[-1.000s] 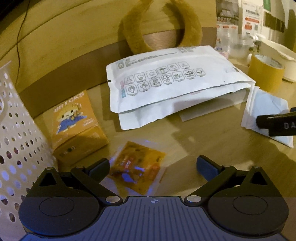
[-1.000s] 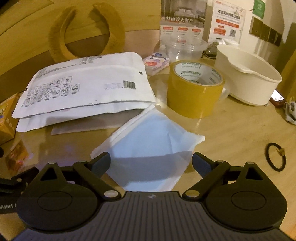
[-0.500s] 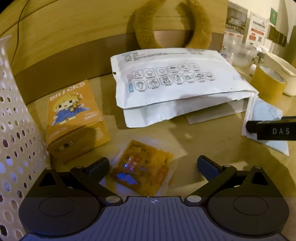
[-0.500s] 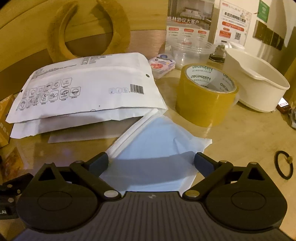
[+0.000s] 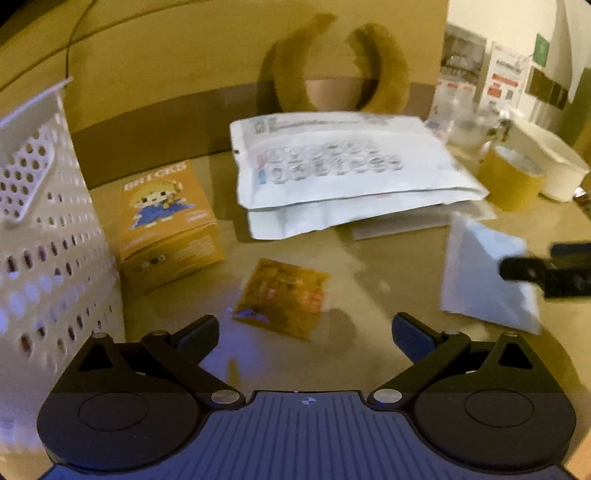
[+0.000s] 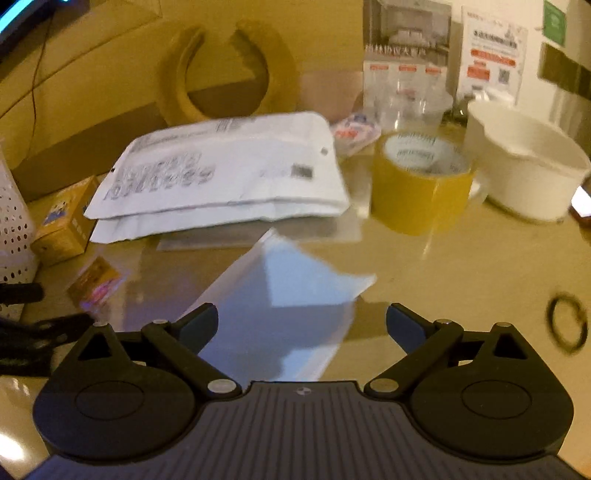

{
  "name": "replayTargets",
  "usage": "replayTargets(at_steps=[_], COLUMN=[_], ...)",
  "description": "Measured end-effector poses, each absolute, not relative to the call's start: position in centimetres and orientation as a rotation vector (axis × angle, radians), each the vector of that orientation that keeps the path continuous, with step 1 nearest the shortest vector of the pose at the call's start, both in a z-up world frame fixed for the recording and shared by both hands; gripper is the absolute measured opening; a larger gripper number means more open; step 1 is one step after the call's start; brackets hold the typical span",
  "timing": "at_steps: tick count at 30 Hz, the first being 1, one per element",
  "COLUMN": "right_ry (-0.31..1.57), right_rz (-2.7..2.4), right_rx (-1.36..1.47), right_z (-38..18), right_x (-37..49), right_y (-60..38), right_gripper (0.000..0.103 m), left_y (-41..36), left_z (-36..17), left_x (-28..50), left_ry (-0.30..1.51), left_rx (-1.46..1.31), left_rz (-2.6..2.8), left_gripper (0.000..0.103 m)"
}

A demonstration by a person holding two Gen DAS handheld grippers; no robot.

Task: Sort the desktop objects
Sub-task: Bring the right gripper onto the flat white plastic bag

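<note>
Both hand-held grippers lifted back, jaws apart

I see a glossy wooden table (image 6: 443,266), matt white paper envelopes (image 6: 229,173), a shiny plastic sachet (image 5: 284,295), a perforated plastic basket (image 5: 55,240), and glossy yellow tape (image 6: 417,199).

I am looking across a glossy tan wooden tabletop (image 6: 461,266) that is glowing under warm, dim yellow light. A curved wooden back panel with a darker brown band (image 5: 155,125) is rising behind it, and printed white notices (image 6: 493,55) are hanging on the pale wall (image 5: 480,18) at the right
</note>
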State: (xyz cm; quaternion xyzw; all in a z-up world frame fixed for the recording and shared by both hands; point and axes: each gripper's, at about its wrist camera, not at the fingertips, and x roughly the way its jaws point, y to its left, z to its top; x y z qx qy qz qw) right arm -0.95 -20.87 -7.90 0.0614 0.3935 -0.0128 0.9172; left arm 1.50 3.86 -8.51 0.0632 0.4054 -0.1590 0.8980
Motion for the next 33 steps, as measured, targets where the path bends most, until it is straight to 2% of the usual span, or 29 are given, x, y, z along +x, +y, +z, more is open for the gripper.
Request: replayTargets(at_steps=[5,7,15,19,22,25,26,27,28,29,30,31,32,33], right_ry=[0.833,0.856,0.955,1.005,0.956,0.940,0.936,0.924,0.919,0.913,0.915,0.917,0.912,0.915], right_rz=[0.134,0.201,0.405,0.537,0.492,0.489,0.479,0.479,0.483,0.490,0.504,0.513,0.511,0.515], right_rx=[0.111,0.122,0.210,0.273,0.125,0.152,0.154,0.145,0.136,0.132,0.132,0.123,0.109,0.110], right_z=[-7.6,-7.7,-8.2,-8.1,-7.8,-8.2,-8.3,-8.2,-8.3,-8.4,-8.5,-8.6,-8.6,-8.6], right_x=[1.9,3.2,3.7,1.7,1.1,1.9,2.3,2.4,2.6,2.8,3.0,3.2,3.2,3.3], right_y=[-24.4,-25.2,-25.9,-25.5,-24.6,-24.8,-24.7,-24.5,-24.3,-24.0,-23.9,-23.7,-23.6,-23.5], right_gripper=[0.096,0.088,0.084,0.082,0.084,0.082,0.078,0.069,0.061,0.042,0.035,0.033,0.033,0.033], left_y=[0.2,-1.8,-7.3,-8.1,-7.4,-6.5,-6.4,-6.3,-6.2,-6.3,-6.5,-6.6,-6.7,-6.8], left_z=[-8.2,-8.5,-10.7,-11.7,-11.6,-11.5,-11.4,-11.4,-11.4,-11.4,-11.2,-11.1,-11.0,-10.9], left_x=[-0.7,-1.5,-3.4,-3.5,-2.9,-2.1,-1.7,-1.4,-1.3,-1.1,-1.0,-0.8,-0.6,-0.6], left_ry=[0.844,0.846,0.888,0.886,0.889,0.891,0.889,0.887,0.875,0.863,0.852,0.851,0.850,0.848], left_rx=[0.129,0.149,0.183,0.210,0.209,0.184,0.175,0.169,0.171,0.171,0.173,0.168,0.160,0.149], left_rz=[-0.369,-0.389,-0.442,-0.400,-0.376,-0.360,-0.358,-0.349,-0.337,-0.332,-0.328,-0.335,-0.346,-0.356], left_gripper=[0.103,0.103,0.103,0.103,0.103,0.103,0.100,0.098,0.092,0.082,0.079,0.076,0.068,0.066])
